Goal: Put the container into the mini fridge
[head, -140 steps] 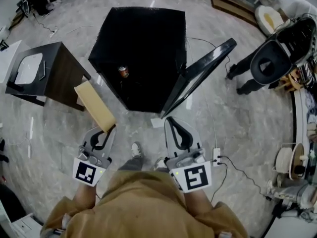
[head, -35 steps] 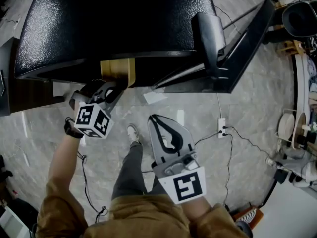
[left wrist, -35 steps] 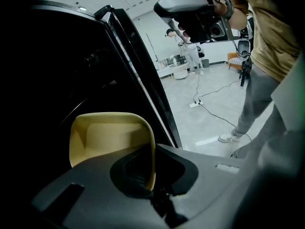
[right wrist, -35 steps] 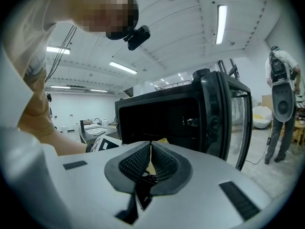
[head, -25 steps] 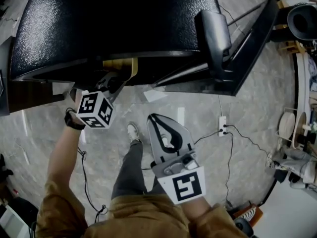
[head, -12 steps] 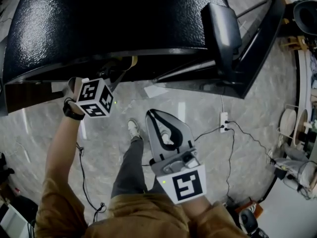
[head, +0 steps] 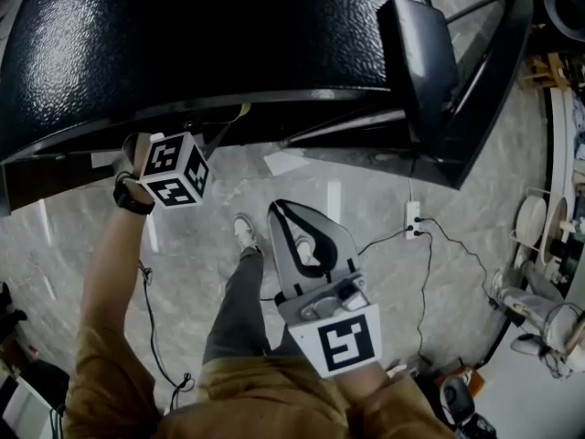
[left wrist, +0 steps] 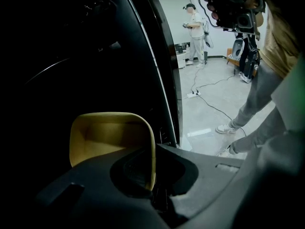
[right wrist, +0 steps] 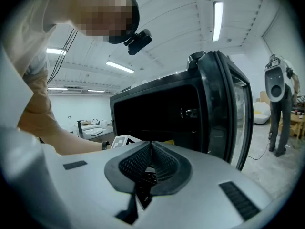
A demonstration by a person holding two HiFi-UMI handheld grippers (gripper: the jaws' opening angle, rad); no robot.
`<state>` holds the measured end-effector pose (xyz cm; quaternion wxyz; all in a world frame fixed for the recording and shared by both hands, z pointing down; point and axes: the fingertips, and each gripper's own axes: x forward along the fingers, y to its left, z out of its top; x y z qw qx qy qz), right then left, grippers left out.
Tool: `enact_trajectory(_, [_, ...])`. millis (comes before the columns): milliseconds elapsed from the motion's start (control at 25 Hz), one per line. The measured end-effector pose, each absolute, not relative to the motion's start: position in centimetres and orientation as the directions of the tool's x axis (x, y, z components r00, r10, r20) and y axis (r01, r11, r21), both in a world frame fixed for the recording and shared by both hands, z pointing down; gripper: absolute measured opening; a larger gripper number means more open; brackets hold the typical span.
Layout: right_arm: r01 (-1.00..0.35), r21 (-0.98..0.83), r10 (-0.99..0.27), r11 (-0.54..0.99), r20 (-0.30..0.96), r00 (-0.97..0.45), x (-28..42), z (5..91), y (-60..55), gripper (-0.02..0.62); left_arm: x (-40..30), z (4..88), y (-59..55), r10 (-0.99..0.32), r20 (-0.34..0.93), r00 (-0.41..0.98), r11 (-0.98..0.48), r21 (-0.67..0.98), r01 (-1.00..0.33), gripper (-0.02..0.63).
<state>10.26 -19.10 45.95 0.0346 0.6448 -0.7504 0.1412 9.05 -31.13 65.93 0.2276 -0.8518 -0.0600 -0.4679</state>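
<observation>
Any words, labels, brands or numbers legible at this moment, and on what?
None can be read.
The white cube at left and the white cube at right carry only black square marker patterns, no letters or numbers.
The glossy black mini fridge shows no label or brand.

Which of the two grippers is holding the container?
The left gripper, reaching into the mini fridge, jaws shut on the wall of the yellow container. The right gripper is shut on nothing, outside it.

A white power strip (head: 411,218) lies near a sheet (head: 285,163) on the floor (head: 475,208).
</observation>
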Motion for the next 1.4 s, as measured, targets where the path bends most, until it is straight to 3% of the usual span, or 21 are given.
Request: enact_trajectory(1400, [-0.979,-0.178,-0.951,0.103,0.270,-0.149,10.6,48.6,-21.2,0.003,9.4,70.8,-36.0,-0.095,0.875,0.475,-0.919,-0.261,0.296,0.006])
